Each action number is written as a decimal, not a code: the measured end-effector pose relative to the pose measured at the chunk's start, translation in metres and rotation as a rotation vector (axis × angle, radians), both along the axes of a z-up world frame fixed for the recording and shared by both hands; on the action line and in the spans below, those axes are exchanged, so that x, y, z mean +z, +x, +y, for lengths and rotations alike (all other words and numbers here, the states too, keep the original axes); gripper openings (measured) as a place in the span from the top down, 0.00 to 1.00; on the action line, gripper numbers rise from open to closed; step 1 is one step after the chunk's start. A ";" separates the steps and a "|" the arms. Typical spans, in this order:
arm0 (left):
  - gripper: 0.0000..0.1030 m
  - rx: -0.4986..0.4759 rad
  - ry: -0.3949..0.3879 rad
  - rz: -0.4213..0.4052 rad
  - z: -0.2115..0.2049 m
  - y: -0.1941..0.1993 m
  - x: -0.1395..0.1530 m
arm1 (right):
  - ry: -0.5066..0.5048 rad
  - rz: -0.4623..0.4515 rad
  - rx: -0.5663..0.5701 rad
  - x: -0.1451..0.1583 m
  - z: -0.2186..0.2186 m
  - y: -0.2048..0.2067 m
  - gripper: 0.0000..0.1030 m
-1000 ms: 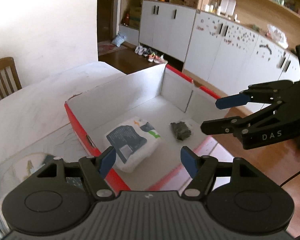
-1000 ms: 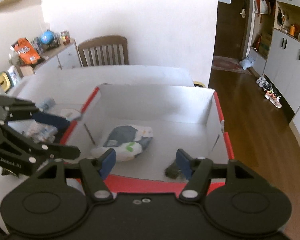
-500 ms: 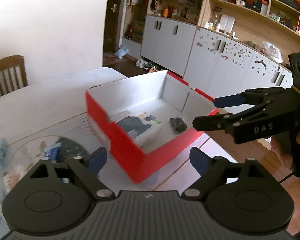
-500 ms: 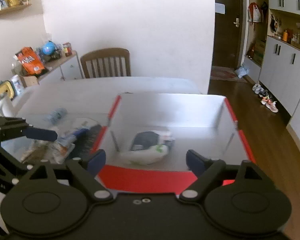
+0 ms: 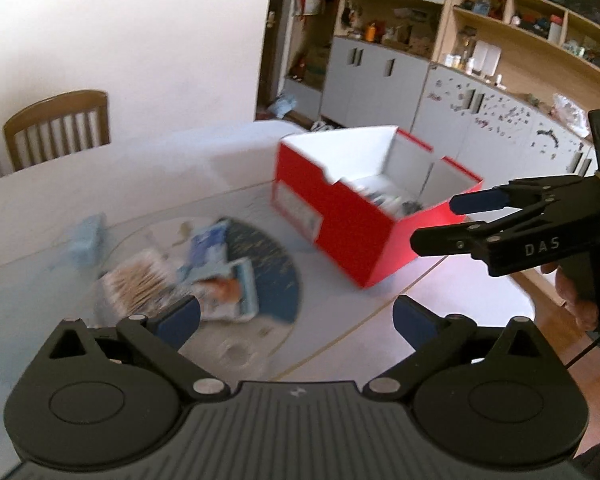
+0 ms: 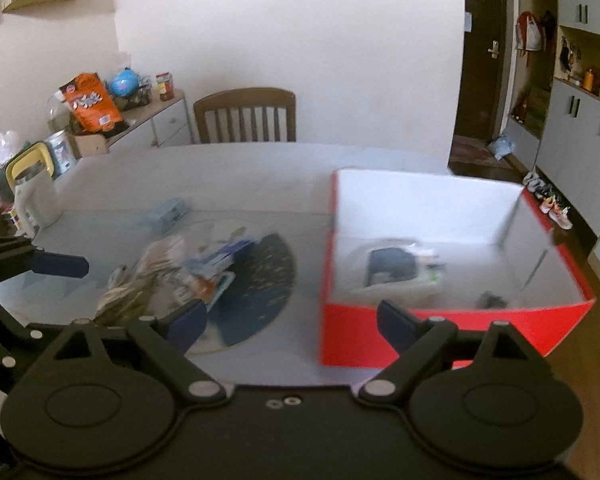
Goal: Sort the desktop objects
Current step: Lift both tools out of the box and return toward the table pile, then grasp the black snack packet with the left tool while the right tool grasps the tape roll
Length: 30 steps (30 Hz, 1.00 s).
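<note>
We hold the left gripper [image 5: 296, 316] and the right gripper [image 6: 290, 320] over the smooth pale table [image 6: 240, 168], both empty. The left's jaws have just spread wide; the right's stand wide apart. The red cardboard box [image 6: 440, 332], white inside, holds a soft white packet [image 6: 396, 272]. Beside it, crinkly packets [image 5: 220, 276] lie piled on a round mat [image 6: 268, 280].

On the table [image 6: 240, 168], the open box [image 6: 452, 320] sits right of the round mat [image 6: 260, 280] bearing loose packets [image 6: 204, 276], with a chair [image 6: 246, 116] behind.
</note>
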<state>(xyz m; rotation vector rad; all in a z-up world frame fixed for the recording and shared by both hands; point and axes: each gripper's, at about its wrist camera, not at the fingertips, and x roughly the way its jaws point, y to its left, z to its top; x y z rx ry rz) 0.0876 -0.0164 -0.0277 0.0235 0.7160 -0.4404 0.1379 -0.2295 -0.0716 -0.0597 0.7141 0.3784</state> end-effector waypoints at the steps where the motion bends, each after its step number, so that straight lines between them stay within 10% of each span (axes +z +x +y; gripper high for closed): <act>1: 0.00 0.001 0.007 0.005 0.006 -0.002 -0.003 | 0.002 0.008 0.006 -0.003 0.007 -0.001 0.10; 30: 0.01 -0.053 0.102 0.070 0.071 -0.010 -0.092 | -0.121 0.130 0.110 -0.083 0.138 0.012 0.17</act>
